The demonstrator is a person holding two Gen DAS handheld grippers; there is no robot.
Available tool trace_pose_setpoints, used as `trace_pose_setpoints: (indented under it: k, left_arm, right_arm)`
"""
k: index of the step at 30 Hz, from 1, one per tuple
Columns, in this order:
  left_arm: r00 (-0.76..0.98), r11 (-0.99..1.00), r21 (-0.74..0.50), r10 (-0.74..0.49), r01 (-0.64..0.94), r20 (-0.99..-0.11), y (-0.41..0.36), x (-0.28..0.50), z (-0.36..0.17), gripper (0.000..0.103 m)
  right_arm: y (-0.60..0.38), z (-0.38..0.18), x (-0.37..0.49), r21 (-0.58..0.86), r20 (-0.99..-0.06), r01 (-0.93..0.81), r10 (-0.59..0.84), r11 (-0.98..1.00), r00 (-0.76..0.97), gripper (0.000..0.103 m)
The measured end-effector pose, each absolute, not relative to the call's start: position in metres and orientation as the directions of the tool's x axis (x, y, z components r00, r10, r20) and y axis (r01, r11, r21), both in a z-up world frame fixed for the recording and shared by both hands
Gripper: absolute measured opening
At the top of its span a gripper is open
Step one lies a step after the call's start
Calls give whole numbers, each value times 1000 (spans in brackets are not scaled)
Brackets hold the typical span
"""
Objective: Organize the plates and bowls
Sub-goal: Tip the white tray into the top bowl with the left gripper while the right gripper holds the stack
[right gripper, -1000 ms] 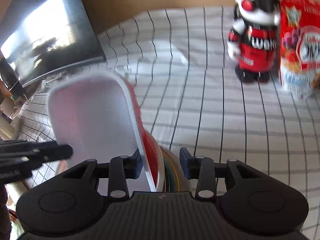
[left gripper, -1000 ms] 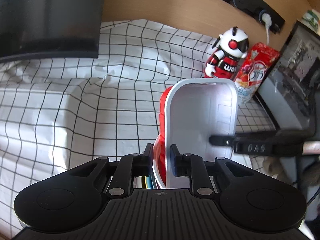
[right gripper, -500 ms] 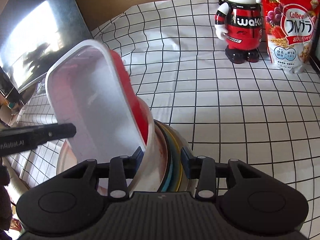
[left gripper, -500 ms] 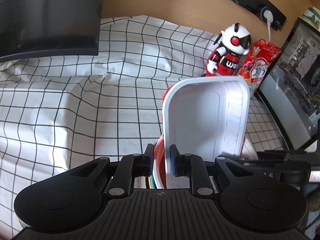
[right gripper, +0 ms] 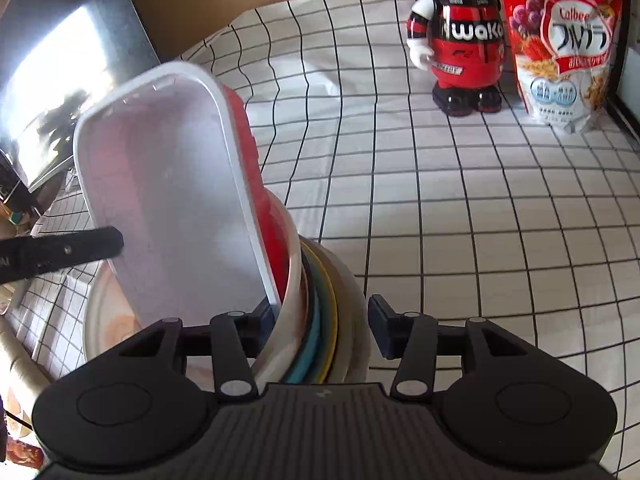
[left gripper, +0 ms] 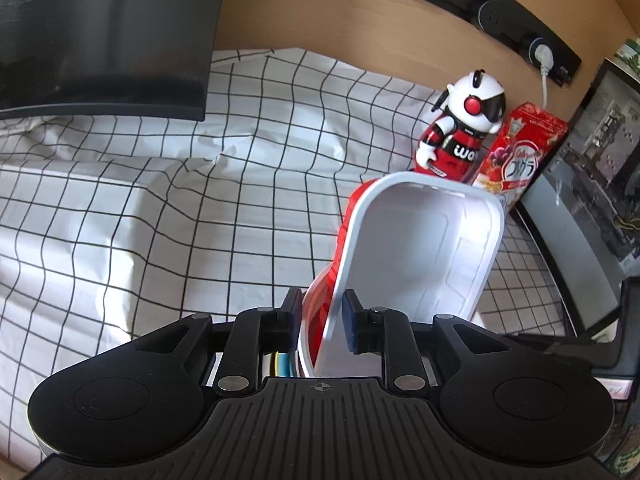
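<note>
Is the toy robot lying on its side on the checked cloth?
No, the toy robot stands upright on the checked cloth, right beside the red cereal bag.

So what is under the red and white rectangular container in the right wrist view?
The container leans in a whitish bowl, which sits on stacked plates: teal, yellow and pale rims show. The plates' faces and anything beneath the stack are covered.

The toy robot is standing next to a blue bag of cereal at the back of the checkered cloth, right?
Not quite. The toy robot does stand at the back of the checkered cloth, but the bag of cereal beside it is red, not blue. The right wrist view shows this most clearly.
</note>
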State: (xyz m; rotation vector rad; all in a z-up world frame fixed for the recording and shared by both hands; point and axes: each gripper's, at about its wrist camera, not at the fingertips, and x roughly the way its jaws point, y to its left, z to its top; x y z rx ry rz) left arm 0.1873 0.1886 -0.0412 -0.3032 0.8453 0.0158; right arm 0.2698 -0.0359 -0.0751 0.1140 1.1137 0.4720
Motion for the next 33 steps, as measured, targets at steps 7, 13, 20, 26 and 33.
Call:
trace_pose_setpoints:
  k: [7, 13, 20, 26, 33]
  left_arm:
    - [638, 943, -222, -13, -249, -770, 172, 181, -43, 30]
    - [564, 919, -201, 29, -340, -825, 167, 185, -65, 30]
    - [563, 889, -260, -2, -378, -827, 182, 193, -73, 33]
    - [590, 895, -283, -27, -344, -807, 183, 187, -67, 33]
    - [651, 887, -331, -47, -321, -757, 193, 166, -50, 32]
  right_arm:
    - [-45, -86, 275, 414, -815, -361, 517, 835, 262, 47]
    - [-40, -87, 270, 390, -816, -431, 523, 814, 248, 44]
    - [-30, -90, 279, 381, -821, -455, 521, 805, 233, 44]
    - [-44, -77, 274, 415, -796, -424, 547, 805, 260, 46]
    - [-49, -45, 255, 335, -779, -421, 499, 843, 380, 53]
